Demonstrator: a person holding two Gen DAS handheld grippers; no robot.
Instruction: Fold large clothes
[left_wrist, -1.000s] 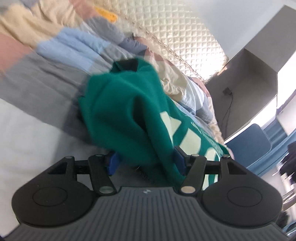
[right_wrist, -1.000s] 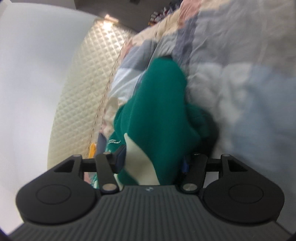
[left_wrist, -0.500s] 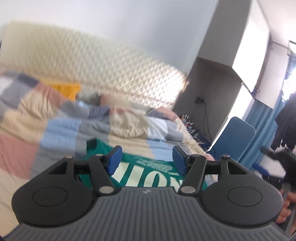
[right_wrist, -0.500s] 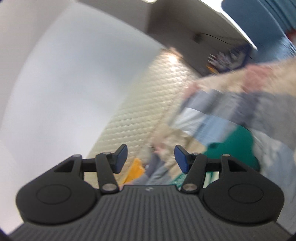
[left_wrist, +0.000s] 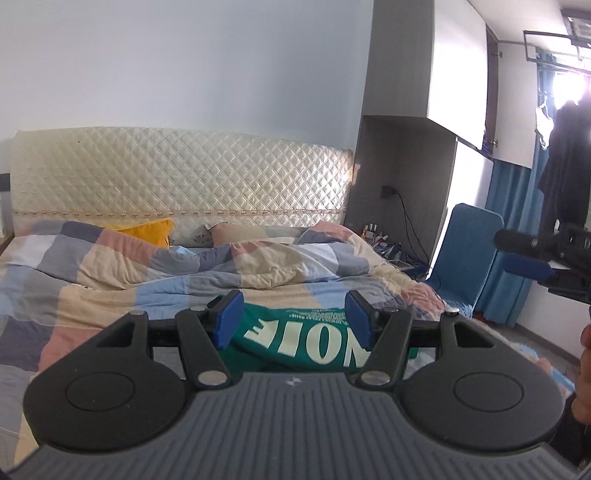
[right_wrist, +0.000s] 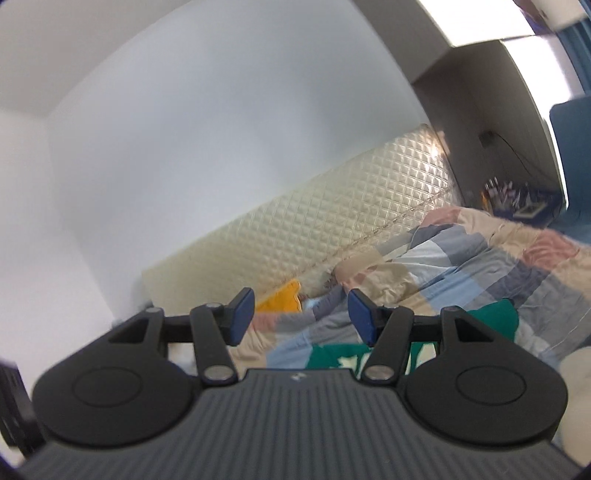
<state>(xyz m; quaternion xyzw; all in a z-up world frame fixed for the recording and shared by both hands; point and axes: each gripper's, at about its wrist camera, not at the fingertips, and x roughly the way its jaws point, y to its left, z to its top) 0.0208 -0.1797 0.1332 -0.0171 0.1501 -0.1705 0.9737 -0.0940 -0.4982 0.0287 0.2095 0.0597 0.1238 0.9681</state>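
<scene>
A green garment (left_wrist: 295, 341) with large cream letters lies folded on the patchwork quilt (left_wrist: 110, 280) of the bed. My left gripper (left_wrist: 291, 319) is open and empty, raised above and in front of the garment. My right gripper (right_wrist: 301, 314) is open and empty, tilted and lifted off the bed; part of the green garment (right_wrist: 495, 321) shows below and to the right of its fingers. The right gripper also shows at the right edge of the left wrist view (left_wrist: 546, 258).
A quilted cream headboard (left_wrist: 177, 177) stands behind the bed. A yellow pillow (left_wrist: 147, 230) lies near it. A cluttered bedside shelf (left_wrist: 388, 247), a blue chair (left_wrist: 465, 258) and blue curtains (left_wrist: 506, 243) are to the right.
Both grippers let go of the green garment, opened and lifted away from it. The garment now lies on the quilt.
</scene>
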